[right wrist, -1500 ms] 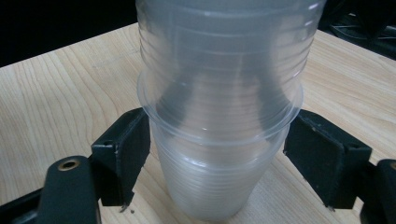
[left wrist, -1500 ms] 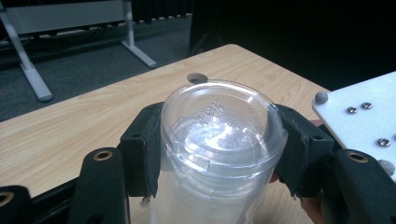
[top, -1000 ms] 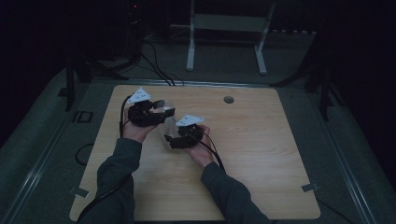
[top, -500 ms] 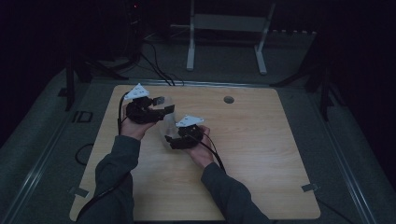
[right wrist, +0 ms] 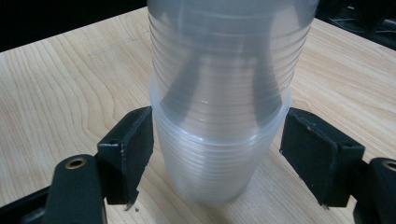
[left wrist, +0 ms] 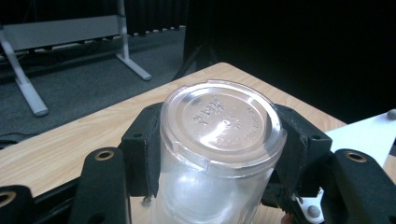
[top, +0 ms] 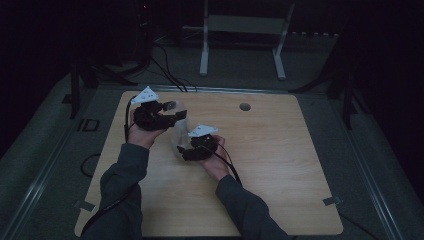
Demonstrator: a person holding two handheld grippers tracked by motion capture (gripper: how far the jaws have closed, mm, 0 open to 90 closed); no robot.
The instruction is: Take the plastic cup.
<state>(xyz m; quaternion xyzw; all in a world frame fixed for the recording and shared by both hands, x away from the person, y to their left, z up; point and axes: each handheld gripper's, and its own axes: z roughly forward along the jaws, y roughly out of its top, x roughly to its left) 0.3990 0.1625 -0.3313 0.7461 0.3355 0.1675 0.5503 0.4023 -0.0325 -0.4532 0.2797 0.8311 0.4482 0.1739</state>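
Observation:
A stack of clear plastic cups [top: 179, 131] lies between my two grippers over the left part of the wooden table [top: 280, 165]. My left gripper [top: 172, 117] is shut on the closed bottom end of one clear cup [left wrist: 222, 116], with both black pads pressed against its sides [left wrist: 222, 144]. My right gripper [top: 186, 150] is shut on the ribbed rim end of the stack [right wrist: 215, 158], a pad on each side [right wrist: 219, 140]. A narrower cup body [right wrist: 219, 65] sticks out of those nested rims towards the left gripper.
A small round hole [top: 244, 106] sits near the table's far edge. Behind the table a white metal stand [top: 240, 30] and black cables [top: 167, 70] are on the grey floor. The right gripper's pale plate [left wrist: 369, 135] shows at the right of the left gripper view.
My left gripper has drifted slightly to the left and away with the cup end in it. The right hand has not moved.

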